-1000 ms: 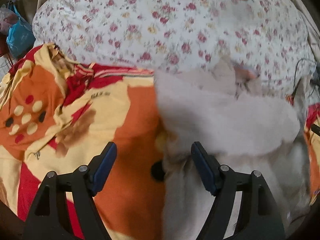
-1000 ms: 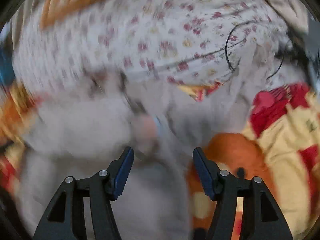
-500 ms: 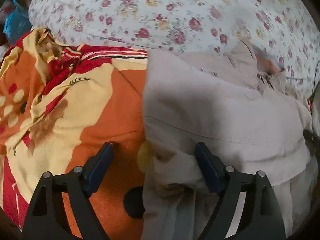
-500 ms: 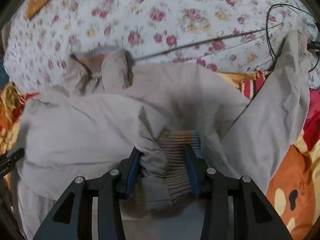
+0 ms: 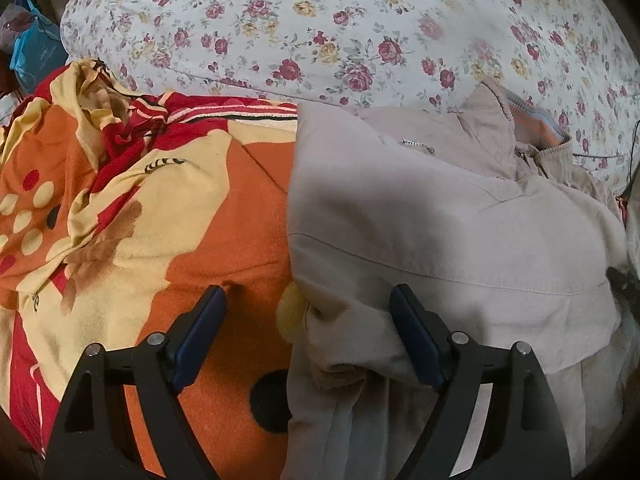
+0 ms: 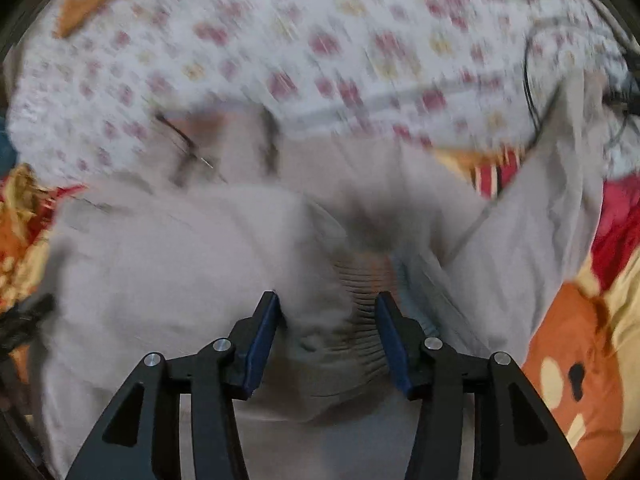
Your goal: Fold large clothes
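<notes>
A beige zip jacket (image 5: 432, 224) lies on an orange, red and yellow blanket (image 5: 168, 208), its collar toward the floral pillow. One sleeve is folded across the body. My left gripper (image 5: 308, 308) is open, straddling the jacket's left edge low down. In the blurred right wrist view the jacket (image 6: 168, 264) fills the middle, and its ribbed knit cuff (image 6: 360, 300) sits between the blue pads of my right gripper (image 6: 326, 312). The jaws stand apart around the cuff without pinching it. Another sleeve (image 6: 532, 232) stretches up to the right.
A large floral pillow (image 5: 340, 28) lies behind the jacket. A black cable (image 6: 536, 80) runs over the pillow at right. A blue bag (image 5: 34, 54) sits at the far left. The right gripper's tip (image 5: 624, 280) shows at the edge of the left wrist view.
My right gripper has opened a little around the ribbed cuff and is moving, so its view is blurred. My left gripper stays open and has shifted only slightly.
</notes>
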Available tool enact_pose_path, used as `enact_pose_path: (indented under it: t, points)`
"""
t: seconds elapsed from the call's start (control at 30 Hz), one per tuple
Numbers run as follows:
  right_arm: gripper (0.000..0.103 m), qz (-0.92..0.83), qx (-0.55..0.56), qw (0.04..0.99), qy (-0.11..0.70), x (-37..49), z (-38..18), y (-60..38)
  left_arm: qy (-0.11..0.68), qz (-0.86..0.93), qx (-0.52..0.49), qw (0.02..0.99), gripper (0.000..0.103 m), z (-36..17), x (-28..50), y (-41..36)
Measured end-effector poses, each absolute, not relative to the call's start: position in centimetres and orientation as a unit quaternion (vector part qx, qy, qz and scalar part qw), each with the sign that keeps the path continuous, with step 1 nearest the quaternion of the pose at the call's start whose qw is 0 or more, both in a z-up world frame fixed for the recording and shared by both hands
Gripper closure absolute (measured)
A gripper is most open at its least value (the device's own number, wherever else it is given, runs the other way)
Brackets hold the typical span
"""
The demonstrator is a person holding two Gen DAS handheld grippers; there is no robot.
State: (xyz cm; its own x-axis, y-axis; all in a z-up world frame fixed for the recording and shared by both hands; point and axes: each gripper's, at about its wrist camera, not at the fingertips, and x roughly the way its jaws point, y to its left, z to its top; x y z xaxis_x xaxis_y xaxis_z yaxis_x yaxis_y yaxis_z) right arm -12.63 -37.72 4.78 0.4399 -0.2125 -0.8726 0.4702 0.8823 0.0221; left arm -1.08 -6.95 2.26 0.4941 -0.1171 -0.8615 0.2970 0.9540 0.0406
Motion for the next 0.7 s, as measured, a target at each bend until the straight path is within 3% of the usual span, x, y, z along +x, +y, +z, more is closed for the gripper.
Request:
enact_pose_path:
  t: [0.27, 0.33, 0.47, 0.7]
  points:
    - [0.049, -0.203, 0.109, 0.856, 0.463, -14.4, 7.6, -36.2, 0.467, -0.127, 0.099, 0.869, 0.019, 4.8, -2.2, -7.3]
    - [0.041, -0.203, 0.108, 0.861, 0.454, -15.3, 8.0, -36.1, 0.463, -0.131, 0.089, 0.872, 0.019, 5.5, -2.4, -7.4]
    - [0.037, -0.197, 0.112, 0.834, 0.504, -14.5, 4.4, -36.3, 0.458, -0.149, 0.064, 0.874, 0.019, 6.7, -3.3, -8.5]
    - [0.036, -0.199, 0.161, 0.859, 0.443, -18.8, 6.8, -39.5, 0.473, -0.186, 0.071, 0.858, 0.019, 5.7, -3.8, -12.8]
